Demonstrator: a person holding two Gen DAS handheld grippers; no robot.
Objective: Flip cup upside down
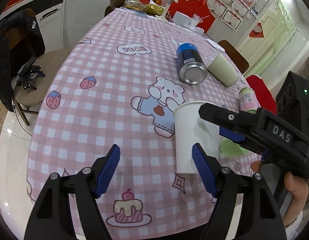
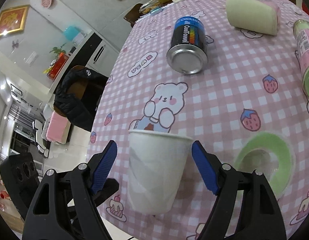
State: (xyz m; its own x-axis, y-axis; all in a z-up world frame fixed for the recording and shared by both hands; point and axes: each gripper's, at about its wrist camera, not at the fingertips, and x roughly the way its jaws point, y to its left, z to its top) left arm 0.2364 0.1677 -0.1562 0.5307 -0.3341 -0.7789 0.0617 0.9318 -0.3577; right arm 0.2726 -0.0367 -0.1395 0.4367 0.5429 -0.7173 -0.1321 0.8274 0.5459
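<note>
Standing idle at the left, left gripper (image 1: 156,171) spread wide over bare pink checked tablecloth (image 1: 98,108), holding nothing, apparently kept clear of the work. Further right, white paper cup (image 2: 157,172) upright, mouth up, near the table's front edge, bracketed by right gripper (image 2: 154,168), pads parted on either side and not yet touching, likely lined up mid-wall for a squeeze and turn-over. Beyond, blue can (image 2: 187,48) lying on its side, well apart.
</note>
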